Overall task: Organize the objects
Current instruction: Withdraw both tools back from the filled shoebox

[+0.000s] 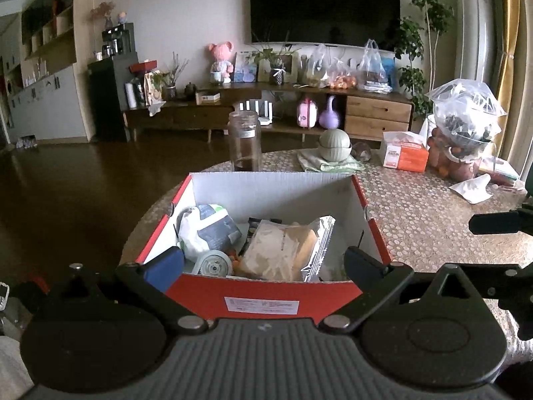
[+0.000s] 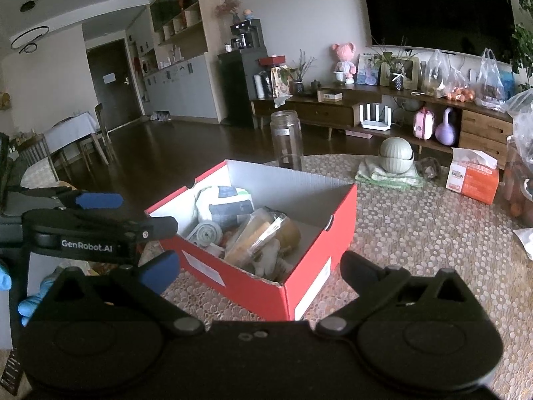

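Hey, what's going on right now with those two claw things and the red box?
Left gripper open, empty, at the red box near wall. Right gripper open, empty, at its corner. Box holds snack packets. Glass jar stands behind; nothing blocking.

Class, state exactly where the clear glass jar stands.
The glass jar stands upright on the table just behind the red box's far wall, left of the green bowls.

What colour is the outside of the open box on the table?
Red outside, white inside; the box shows best in the right wrist view.
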A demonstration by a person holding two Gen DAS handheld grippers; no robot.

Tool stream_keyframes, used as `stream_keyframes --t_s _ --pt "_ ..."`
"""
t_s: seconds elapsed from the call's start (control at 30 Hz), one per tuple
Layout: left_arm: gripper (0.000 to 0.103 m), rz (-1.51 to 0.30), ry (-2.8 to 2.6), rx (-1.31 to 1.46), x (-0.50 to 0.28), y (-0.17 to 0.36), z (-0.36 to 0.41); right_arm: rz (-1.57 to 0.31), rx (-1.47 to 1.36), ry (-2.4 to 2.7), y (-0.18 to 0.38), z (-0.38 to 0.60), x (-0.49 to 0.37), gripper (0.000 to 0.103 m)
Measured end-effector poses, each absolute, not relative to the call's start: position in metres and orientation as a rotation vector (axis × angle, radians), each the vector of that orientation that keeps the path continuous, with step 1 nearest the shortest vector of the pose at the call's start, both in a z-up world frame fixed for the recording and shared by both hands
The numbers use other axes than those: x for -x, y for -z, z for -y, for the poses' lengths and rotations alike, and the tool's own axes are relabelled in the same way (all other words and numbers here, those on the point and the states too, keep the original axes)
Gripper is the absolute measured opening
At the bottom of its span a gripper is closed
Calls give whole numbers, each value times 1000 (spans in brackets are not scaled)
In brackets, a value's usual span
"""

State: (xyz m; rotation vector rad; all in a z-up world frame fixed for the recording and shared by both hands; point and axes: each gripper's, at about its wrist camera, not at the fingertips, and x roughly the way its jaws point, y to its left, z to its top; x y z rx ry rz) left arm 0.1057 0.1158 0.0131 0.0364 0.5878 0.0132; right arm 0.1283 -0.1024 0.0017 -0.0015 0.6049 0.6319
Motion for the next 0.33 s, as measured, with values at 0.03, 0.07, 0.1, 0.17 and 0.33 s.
stream_keyframes --t_s 0.03,0.07,0.1,0.17,0.33 --pt "103 -587 -12 -36 -106 -13 -115 -605 2 -632 -2 103 -128 103" --pt "103 -588 -7 -34 -106 -14 -116 -605 2 -631 -1 103 -128 103" --pt "103 -588 -3 -31 -106 -14 -116 -606 0 -631 -1 104 -128 103" --pt "103 -589 1 -28 -106 -14 -116 -606 2 -630 -1 104 -128 103" --pt "103 -589 4 -34 -105 -14 -113 -608 -2 -619 1 109 -127 103"
